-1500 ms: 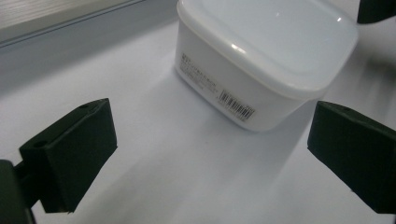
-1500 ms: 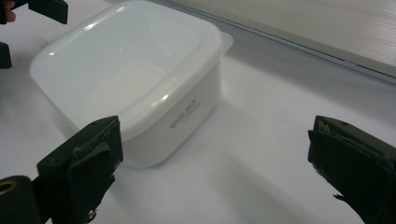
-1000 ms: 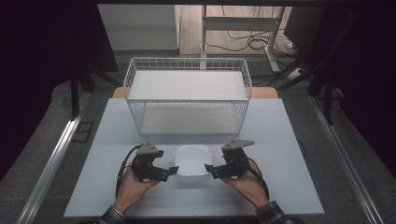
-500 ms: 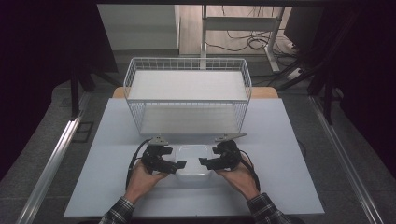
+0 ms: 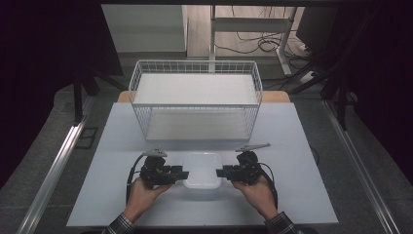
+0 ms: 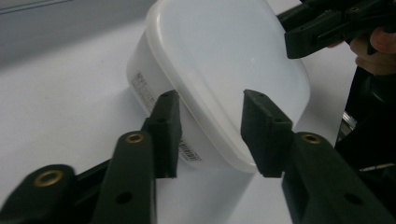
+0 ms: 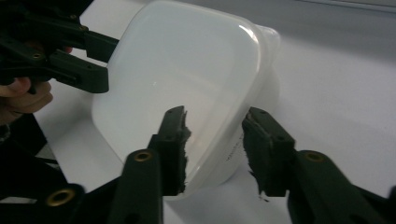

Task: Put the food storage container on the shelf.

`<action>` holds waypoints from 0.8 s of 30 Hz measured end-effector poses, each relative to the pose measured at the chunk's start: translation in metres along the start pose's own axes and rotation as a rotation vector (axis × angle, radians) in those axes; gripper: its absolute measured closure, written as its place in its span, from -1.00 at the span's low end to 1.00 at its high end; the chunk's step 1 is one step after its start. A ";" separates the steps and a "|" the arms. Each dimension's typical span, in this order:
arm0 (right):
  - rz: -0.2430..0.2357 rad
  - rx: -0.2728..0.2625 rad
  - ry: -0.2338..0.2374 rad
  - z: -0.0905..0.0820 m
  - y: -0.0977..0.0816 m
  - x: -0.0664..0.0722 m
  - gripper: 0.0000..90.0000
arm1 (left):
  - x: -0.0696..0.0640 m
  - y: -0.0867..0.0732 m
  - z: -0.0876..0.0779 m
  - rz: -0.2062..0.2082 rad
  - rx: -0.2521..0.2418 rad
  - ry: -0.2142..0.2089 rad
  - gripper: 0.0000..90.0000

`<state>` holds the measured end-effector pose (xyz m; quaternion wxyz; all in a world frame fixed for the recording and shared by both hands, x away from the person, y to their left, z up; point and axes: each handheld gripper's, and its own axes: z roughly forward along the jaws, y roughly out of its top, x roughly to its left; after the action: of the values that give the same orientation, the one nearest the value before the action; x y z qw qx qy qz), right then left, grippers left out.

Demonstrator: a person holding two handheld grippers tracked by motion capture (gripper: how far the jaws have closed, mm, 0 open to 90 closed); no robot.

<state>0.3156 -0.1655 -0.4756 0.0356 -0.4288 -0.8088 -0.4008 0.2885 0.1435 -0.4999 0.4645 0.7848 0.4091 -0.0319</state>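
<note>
I count one white lidded container (image 5: pixel 203 170), one wire basket (image 5: pixel 196 100), one table (image 5: pixel 122 195), and two grippers: left (image 5: pixel 181 174), right (image 5: pixel 221 172).

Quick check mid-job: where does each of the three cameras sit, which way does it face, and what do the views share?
High view: above the near side, looking forward and down on the table, wire basket, both hands and forearms.
Left gripper view: rides the left gripper, looking along its jaws at the white lidded container; the other gripper beyond.
Right gripper view: rides the right gripper, facing the same container from the opposite side.
Shared: the container.
</note>
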 end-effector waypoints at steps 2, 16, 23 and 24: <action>0.012 -0.011 0.012 -0.003 -0.002 -0.001 0.48 | -0.004 0.000 -0.002 -0.013 -0.014 0.024 0.41; -0.054 -0.096 -0.083 -0.008 -0.006 0.010 0.74 | -0.010 -0.001 -0.007 -0.014 -0.075 0.106 0.76; -0.094 -0.133 -0.092 -0.013 -0.002 0.015 0.74 | -0.014 0.003 -0.013 0.002 -0.096 0.107 0.76; -0.101 -0.141 -0.093 -0.014 -0.001 0.017 0.74 | -0.015 0.004 -0.015 0.009 -0.098 0.107 0.77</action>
<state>0.3000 -0.1644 -0.4603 -0.0525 -0.4072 -0.7999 -0.4378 0.2767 0.1447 -0.4819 0.4799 0.7635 0.4309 0.0324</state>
